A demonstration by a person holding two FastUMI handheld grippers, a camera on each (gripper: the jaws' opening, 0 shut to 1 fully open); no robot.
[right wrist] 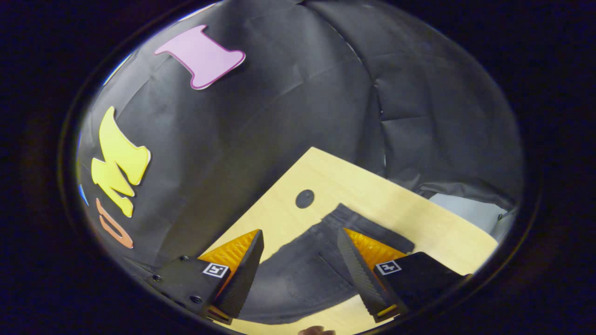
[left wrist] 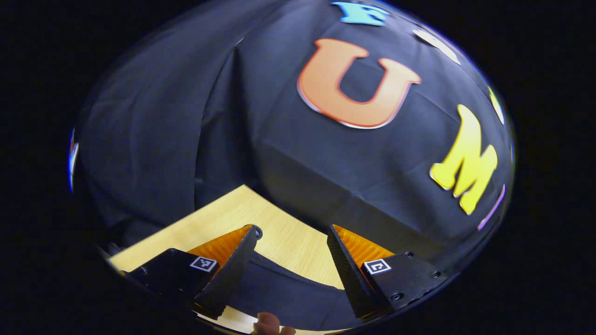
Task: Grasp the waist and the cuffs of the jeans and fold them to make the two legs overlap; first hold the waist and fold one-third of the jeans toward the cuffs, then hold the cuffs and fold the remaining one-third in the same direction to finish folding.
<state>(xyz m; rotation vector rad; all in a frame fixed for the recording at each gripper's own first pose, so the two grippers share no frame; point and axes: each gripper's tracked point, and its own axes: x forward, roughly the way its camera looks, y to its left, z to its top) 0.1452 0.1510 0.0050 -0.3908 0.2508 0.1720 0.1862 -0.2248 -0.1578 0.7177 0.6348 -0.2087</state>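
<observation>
In the left gripper view, the left gripper (left wrist: 291, 230) has its two fingers spread wide, with nothing between them. It hangs above the light wooden table (left wrist: 223, 218), and no finger touches anything. Below the gap between the fingers lies the dark denim pair of jeans (left wrist: 288, 293), flat on the table at the near edge of the view. The far edge of the cloth makes a curved line against the pale wood. At the very bottom of this view a fingertip of a person (left wrist: 267, 322) comes in, just beside the near edge of the jeans.

In the right gripper view, the right gripper (right wrist: 300, 232) is also wide open and grips nothing. It is held over the jeans (right wrist: 302, 274) — here the waist end shows, with a seam and the outline of a back pocket between the two fingers. The waist corner reaches toward the far right, partly behind the right finger. On the bare table (right wrist: 419, 214), just beyond the jeans on the far side, there is a small dark round spot (right wrist: 305, 198); I cannot tell if it is a hole or a mark. Behind the table on the far right a pale grey surface (right wrist: 465, 211) shows under the black cloth.
</observation>
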